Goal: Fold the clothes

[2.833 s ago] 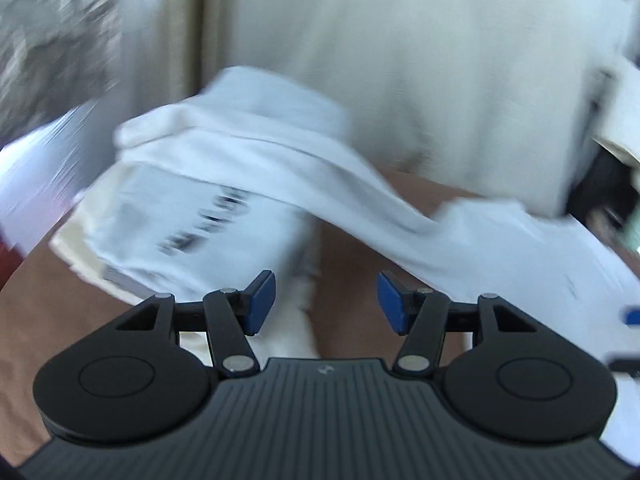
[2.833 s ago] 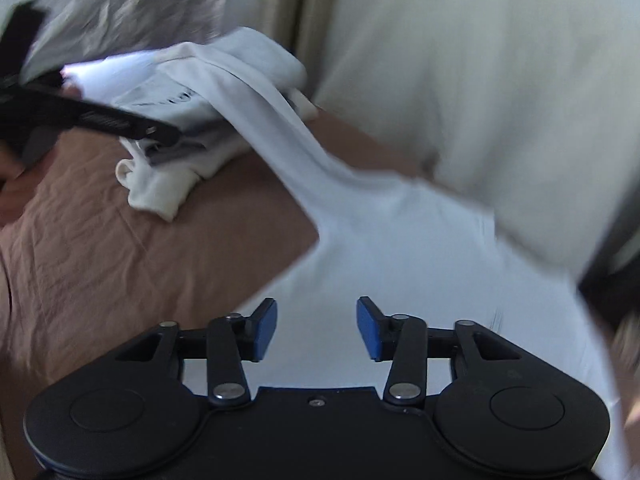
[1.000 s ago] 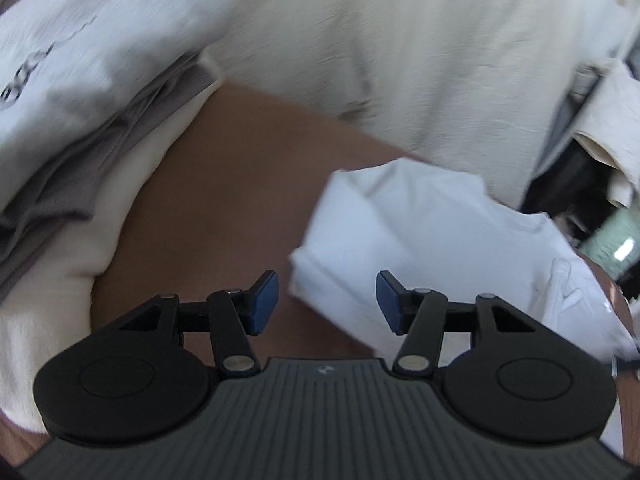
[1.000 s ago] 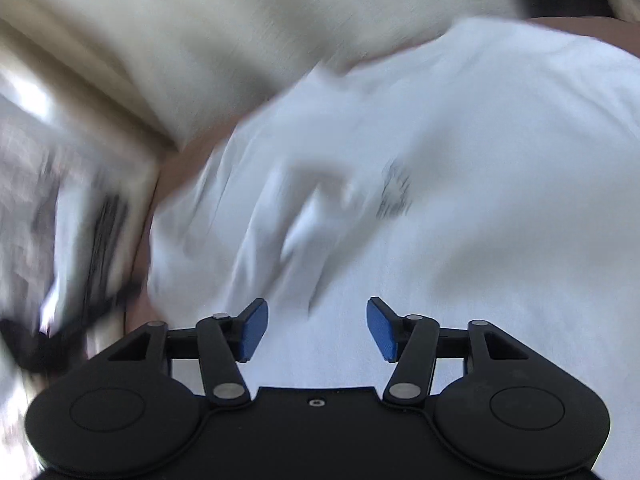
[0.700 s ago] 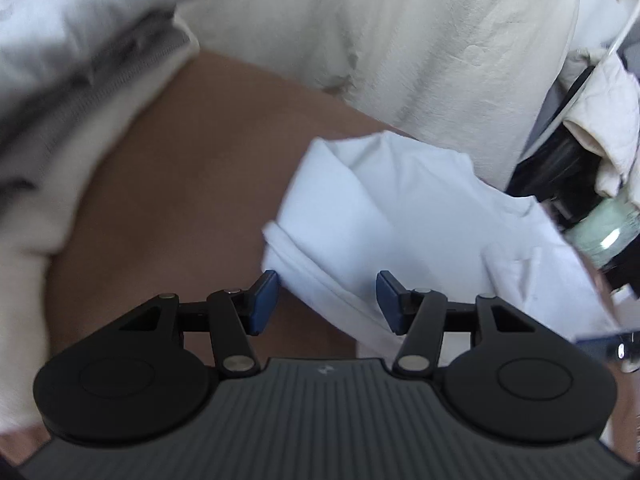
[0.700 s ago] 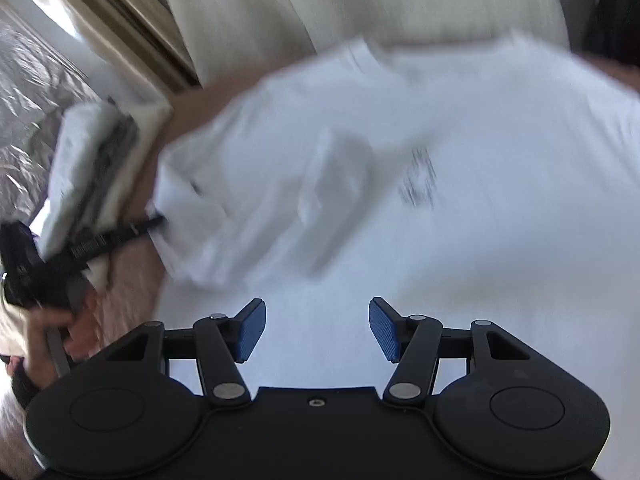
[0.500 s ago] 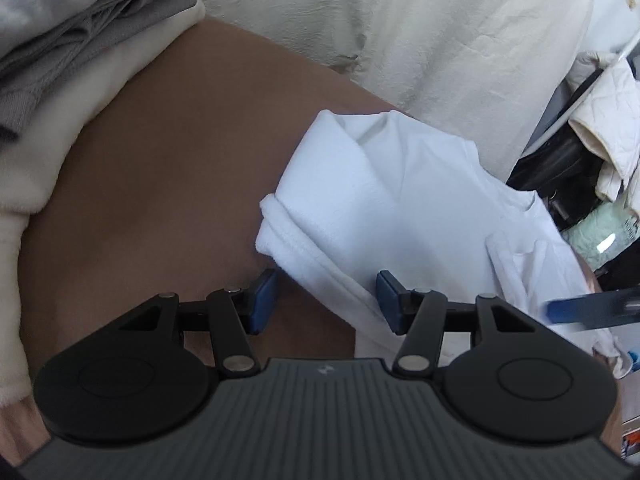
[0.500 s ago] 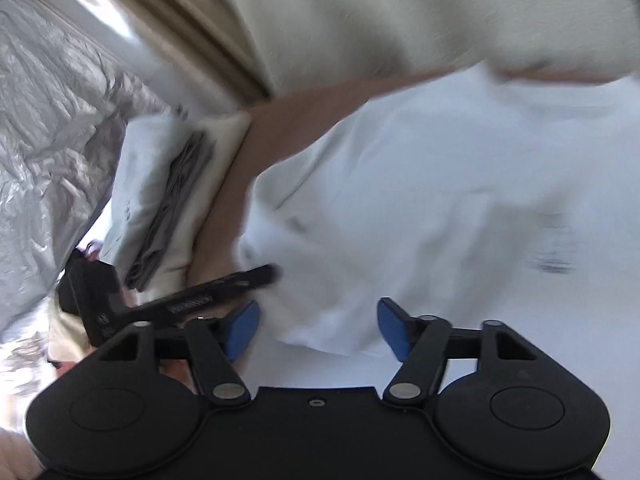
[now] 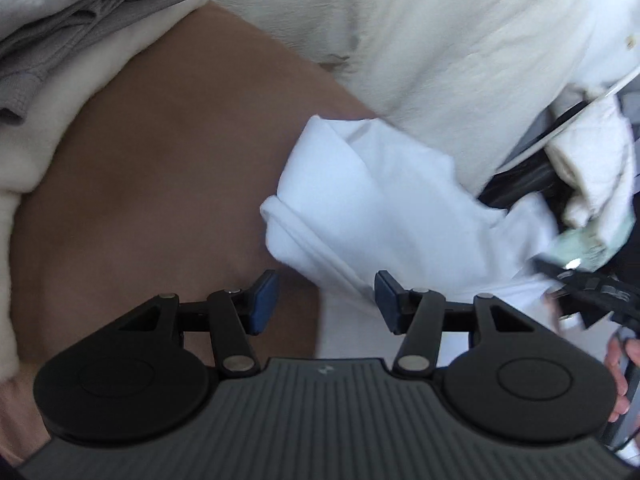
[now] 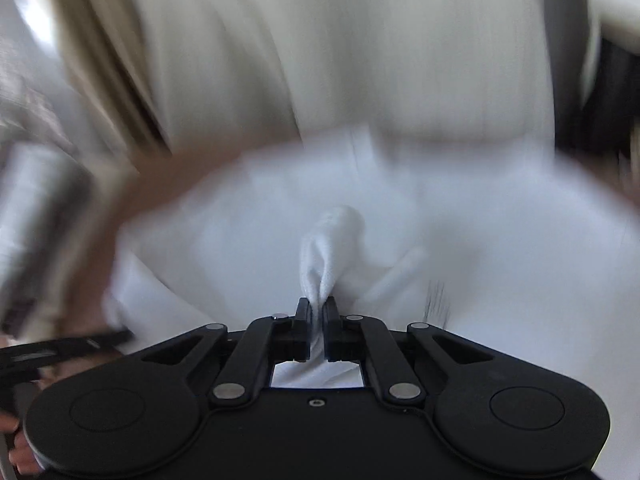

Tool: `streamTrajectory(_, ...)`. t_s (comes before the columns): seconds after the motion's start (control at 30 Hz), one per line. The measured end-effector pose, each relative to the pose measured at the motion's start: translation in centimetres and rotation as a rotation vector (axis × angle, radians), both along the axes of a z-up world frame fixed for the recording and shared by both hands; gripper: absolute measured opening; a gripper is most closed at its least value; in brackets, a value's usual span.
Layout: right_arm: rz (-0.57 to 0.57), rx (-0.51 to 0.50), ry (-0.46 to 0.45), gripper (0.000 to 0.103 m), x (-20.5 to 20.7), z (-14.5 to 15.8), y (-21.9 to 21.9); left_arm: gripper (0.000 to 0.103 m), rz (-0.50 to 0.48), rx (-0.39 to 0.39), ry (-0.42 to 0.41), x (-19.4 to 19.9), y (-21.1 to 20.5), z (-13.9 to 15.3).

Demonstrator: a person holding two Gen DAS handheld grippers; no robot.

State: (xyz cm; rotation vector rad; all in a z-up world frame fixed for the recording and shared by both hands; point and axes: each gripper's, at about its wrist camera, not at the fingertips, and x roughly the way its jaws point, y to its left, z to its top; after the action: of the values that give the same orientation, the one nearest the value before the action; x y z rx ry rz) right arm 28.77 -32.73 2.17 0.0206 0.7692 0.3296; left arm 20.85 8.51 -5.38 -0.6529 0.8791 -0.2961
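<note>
R view blurred | folded pile (image 9: 60, 40) cut off top-left

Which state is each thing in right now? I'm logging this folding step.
left gripper: open, straddling the shirt's edge.
right gripper: shut on a pinch of the shirt.
white T-shirt: rumpled on the brown sheet, not yet folded.
clothes stack: folded, piled apart from the shirt.

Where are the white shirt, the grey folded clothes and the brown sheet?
white shirt (image 9: 360, 200), left wrist view, rolled near edge
grey folded clothes (image 9: 96, 20), left wrist view, stacked folds
brown sheet (image 9: 160, 160), left wrist view, bare middle
</note>
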Motion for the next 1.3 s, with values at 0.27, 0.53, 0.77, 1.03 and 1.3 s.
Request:
streamTrajectory(0.27,-0.349,-0.017,0.082,0.021,-8.7,-6.0,-10.9,0.052,-0.049,-0.015,0.046,-0.7,-1.2,-0.3)
streamTrajectory(0.53,-0.564,0.437,0.226,0.054,-10.6,-9.6,-18.0,0.052,-0.078,0.016,-0.006,-0.6,-2.3,0.2)
streamTrajectory(0.77,-0.803,0.952,0.31,0.062,-13.5,-13.9,-20.6,0.051,-0.12,-0.037,-0.009,0.0,-2.8,0.1)
streamTrajectory(1.03,-0.711,0.467,0.198,0.011,-7.8,-9.1,-21.3,0.051,-0.07,0.113,-0.017,0.8,-3.2,0.6)
streamTrajectory(1.3,-0.508,0.512,-0.182,0.009,-6.8,1.7,-20.6,0.051,-0.113,0.337,-0.184,0.2,-5.6,2.0)
